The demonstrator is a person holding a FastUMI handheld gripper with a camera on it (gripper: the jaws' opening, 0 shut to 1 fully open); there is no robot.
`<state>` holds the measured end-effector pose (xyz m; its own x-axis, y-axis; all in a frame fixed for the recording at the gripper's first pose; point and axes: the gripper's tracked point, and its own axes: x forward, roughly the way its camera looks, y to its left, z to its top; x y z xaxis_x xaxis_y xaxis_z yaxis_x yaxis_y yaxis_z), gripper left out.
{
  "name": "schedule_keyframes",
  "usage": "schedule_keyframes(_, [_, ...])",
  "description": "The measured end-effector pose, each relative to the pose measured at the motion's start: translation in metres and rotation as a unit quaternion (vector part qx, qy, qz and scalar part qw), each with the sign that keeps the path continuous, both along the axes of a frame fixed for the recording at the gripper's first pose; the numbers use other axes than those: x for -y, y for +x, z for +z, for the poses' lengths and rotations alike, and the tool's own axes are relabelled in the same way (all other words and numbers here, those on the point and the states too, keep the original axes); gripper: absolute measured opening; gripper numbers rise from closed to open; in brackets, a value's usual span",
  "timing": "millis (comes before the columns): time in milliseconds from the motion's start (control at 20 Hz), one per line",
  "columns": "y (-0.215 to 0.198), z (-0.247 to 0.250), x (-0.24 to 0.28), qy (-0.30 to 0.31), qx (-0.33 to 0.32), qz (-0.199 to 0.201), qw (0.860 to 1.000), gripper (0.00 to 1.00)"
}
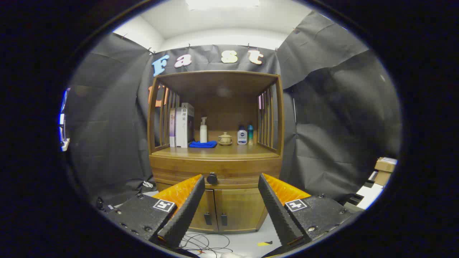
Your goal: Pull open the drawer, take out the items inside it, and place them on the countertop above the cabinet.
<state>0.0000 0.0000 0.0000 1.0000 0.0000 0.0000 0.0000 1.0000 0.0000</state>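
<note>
While the claw (231,181) gapes, the drawer (215,172) sits closed

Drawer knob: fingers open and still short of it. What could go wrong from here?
1. The drawer knob sits close to one finger of the open gripper, not midway; closing as aligned may clip it or slip off.
2. The countertop already holds books, a spray bottle, a blue cloth, a teacup and two small bottles; placing items there could topple them.
3. Loose cables lie on the floor under the gripper and might snag.
</note>
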Motion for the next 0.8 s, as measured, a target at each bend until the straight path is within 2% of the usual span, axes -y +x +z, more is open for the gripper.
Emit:
schedule_keyframes(450, [0.001, -0.003, -0.004, -0.003, -0.005, 0.004, 1.000, 0.97])
schedule_keyframes(800, [0.019, -0.002, -0.011, -0.003, -0.005, 0.015, 1.000, 0.97])
